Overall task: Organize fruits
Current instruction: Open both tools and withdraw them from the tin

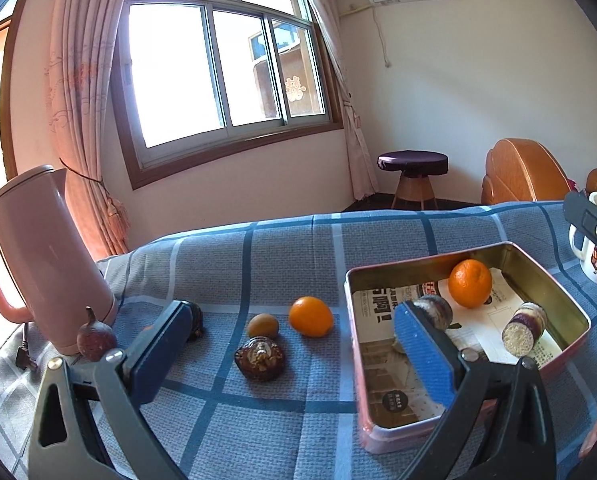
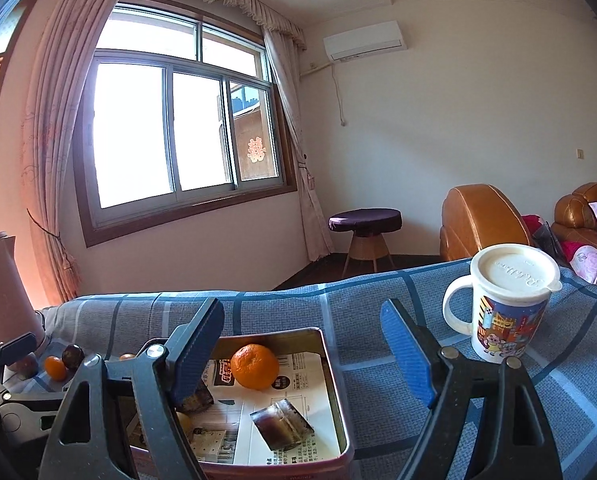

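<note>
A pink metal tin (image 1: 550, 280) (image 2: 332, 364) lined with printed paper holds an orange (image 1: 469, 283) (image 2: 255, 366) and two cut sugarcane pieces (image 1: 524, 328) (image 2: 282, 424). On the blue checked cloth lie a loose orange (image 1: 311, 316), a small kiwi (image 1: 263, 325), a dark glossy ornament (image 1: 260, 359) and a passion fruit (image 1: 96, 339). My left gripper (image 1: 294, 340) is open and empty, hovering above the loose fruit; its right finger overlaps the tin. My right gripper (image 2: 302, 344) is open and empty over the tin's right rim.
A pink electric kettle (image 1: 42, 256) stands at the left with its plug on the cloth. A lidded cartoon mug (image 2: 506, 304) stands right of the tin. Beyond the table are a stool (image 1: 412, 172), brown leather armchairs and a window.
</note>
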